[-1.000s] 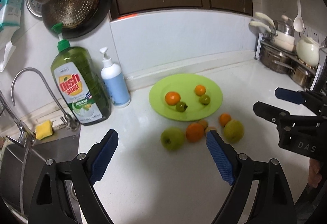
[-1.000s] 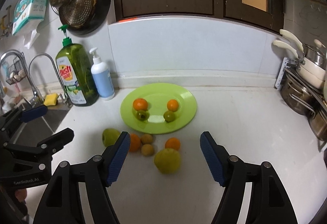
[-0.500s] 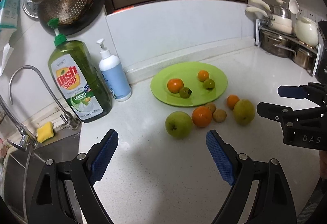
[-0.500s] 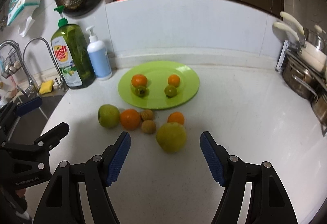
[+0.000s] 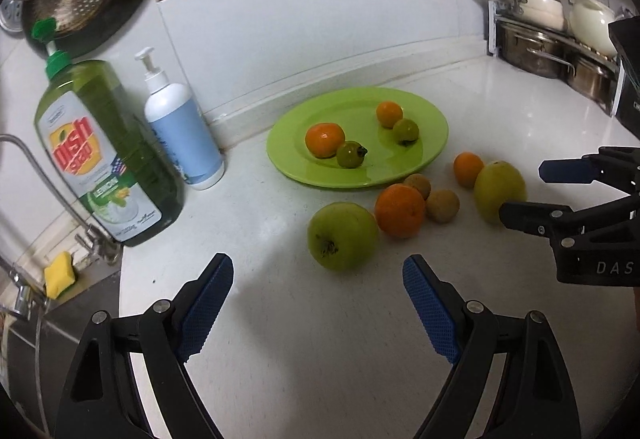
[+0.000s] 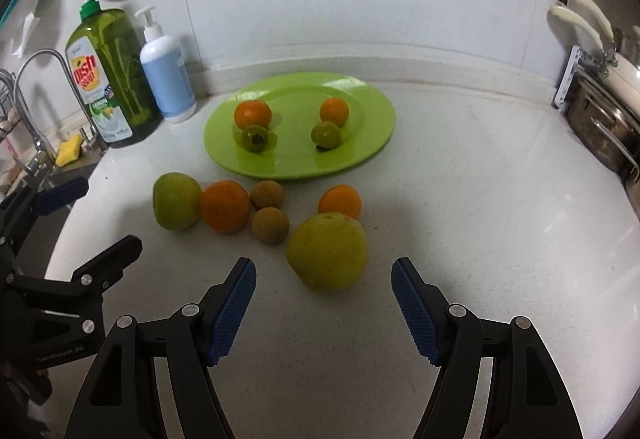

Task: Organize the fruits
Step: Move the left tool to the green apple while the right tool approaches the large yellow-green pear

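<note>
— Green plate (image 6: 372,143) sits upper centre of the right wrist view with four small fruits on it; six more lie loose on the white counter (image 6: 480,199) below it; how do the tools stand?

— Both spread wide and holding nothing; the right gripper (image 6: 323,313) hovers low centre, its gap lined up on the yellow-green fruit (image 6: 327,251); the left gripper (image 5: 318,309) hangs bottom centre of its own view, just short of the green apple (image 5: 342,235).

— What could go wrong?

— My guess: round fruit rolls; one pad arriving first could knock that yellow-green one into the small orange (image 6: 340,201) just behind it, touching or nearly so; likewise the apple rests against the bigger orange (image 5: 399,210), so a nudge could scatter the two brown fruits (image 5: 441,205) beside it.

— And the two tools?

— Close together at the frame edges; reaching at once, they might collide.
</note>
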`<state>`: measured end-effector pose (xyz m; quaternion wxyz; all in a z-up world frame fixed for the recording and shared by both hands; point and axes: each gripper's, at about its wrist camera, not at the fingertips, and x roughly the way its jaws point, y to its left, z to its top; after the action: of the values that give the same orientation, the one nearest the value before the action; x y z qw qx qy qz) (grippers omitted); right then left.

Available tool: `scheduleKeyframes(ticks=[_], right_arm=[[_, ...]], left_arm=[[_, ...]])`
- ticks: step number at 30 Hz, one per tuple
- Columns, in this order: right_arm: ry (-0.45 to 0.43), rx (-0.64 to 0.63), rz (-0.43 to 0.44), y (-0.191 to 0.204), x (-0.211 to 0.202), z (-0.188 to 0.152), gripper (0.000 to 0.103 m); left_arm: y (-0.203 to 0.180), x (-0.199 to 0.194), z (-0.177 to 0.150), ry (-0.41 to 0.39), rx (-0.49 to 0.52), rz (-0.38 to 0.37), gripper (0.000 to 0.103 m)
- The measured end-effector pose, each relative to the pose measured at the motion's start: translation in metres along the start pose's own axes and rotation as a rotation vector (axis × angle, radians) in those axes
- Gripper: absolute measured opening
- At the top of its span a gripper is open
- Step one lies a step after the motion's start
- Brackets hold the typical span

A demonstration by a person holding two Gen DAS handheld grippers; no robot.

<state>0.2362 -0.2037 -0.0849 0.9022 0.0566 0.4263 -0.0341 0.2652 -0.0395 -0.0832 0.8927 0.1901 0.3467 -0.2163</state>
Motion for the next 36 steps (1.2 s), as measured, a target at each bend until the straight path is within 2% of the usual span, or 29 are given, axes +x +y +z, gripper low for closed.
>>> scheduleKeyframes(ticks=[14, 20, 26, 30, 36], right_arm=[[0.049, 0.037, 0.024, -0.002, 0.022, 0.005, 0.070], [0.054, 0.039, 0.033, -0.001, 0.026, 0.008, 0.064], [0.063, 0.045, 0.035, -0.003, 0.031, 0.008, 0.057], [0.069, 0.049, 0.036, -0.004, 0.033, 0.009, 0.053], [0.070, 0.044, 0.034, -0.005, 0.034, 0.008, 0.053]], left_arm=[[0.005, 0.035, 0.008, 0.041, -0.039, -0.103, 0.070], [0.006, 0.042, 0.012, 0.051, -0.070, -0.145, 0.064], [0.004, 0.047, 0.014, 0.056, -0.073, -0.163, 0.055], [0.004, 0.048, 0.014, 0.055, -0.076, -0.163, 0.052], [0.005, 0.048, 0.014, 0.052, -0.078, -0.163, 0.050]])
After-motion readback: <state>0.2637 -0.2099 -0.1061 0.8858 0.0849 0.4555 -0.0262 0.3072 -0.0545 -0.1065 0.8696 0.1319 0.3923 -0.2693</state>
